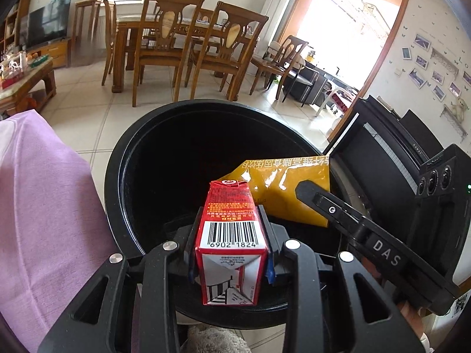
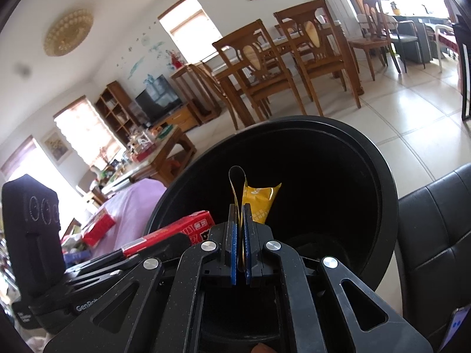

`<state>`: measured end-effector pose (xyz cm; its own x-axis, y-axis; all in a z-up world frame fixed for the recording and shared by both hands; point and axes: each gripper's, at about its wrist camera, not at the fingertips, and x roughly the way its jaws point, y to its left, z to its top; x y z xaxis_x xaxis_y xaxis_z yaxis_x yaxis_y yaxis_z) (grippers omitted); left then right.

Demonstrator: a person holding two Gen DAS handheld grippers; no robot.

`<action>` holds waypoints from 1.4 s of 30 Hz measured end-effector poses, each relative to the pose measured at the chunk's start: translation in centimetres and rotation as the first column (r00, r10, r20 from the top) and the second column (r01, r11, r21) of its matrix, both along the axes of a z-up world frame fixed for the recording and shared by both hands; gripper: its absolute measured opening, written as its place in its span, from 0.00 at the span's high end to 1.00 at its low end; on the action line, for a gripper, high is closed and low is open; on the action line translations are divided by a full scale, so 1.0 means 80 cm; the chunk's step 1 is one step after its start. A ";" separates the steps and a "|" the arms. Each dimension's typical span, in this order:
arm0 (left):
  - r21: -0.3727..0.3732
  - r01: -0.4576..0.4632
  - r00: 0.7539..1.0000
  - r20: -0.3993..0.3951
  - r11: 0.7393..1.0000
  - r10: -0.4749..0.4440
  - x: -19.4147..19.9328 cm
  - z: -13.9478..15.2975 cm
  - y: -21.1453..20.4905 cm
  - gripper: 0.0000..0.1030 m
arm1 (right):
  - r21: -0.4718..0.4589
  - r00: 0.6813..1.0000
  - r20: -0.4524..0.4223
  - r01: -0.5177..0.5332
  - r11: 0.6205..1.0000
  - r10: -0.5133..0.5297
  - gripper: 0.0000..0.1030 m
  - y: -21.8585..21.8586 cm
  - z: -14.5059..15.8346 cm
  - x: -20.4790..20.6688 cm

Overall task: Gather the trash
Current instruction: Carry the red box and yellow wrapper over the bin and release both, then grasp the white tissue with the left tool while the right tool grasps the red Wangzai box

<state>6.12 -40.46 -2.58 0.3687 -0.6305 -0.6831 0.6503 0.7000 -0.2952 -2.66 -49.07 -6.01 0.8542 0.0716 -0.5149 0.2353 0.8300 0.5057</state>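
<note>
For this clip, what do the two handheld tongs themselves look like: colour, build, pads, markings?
Both tongs are matte black plastic with triangular cut-out linkage arms and round silver pivot pins. The left tongs and right tongs carry blue pads on the inner finger faces. White lettering shows: "DAS" on the right unit's arm in the left wrist view, "GenRob…" on the left unit's body in the right wrist view. No cables or sleeves are visible.

Carton [image 1: 231, 236] barcode "6902 1824"; right gripper [image 1: 306, 189] "DAS".

One red carton [image 1: 231, 238], one yellow packet [image 1: 290, 188], one black bin [image 1: 141, 153], two grippers [image 1: 232, 220] [image 2: 240, 226].
</note>
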 end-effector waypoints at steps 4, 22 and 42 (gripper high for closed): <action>0.003 0.000 1.000 0.004 1.000 0.000 -0.002 -0.001 0.002 0.68 | 0.013 1.000 -0.001 0.002 1.000 -0.002 0.95 0.000 -0.006 -0.001; 0.021 0.030 0.999 0.031 0.999 -0.031 -0.005 0.004 -0.013 0.65 | 0.019 1.000 0.016 0.003 1.000 -0.004 0.81 0.000 -0.009 -0.010; -0.069 -0.240 0.957 0.151 0.968 0.248 -0.039 0.064 0.141 0.05 | -0.114 0.997 0.062 -0.037 0.993 0.045 0.20 0.051 0.049 -0.031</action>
<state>3.00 -29.16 2.57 0.6156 -0.5393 -0.5747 0.5026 0.8303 -0.2408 -5.15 -45.01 -2.12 0.8834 0.0521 -0.4658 0.1699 0.8906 0.4219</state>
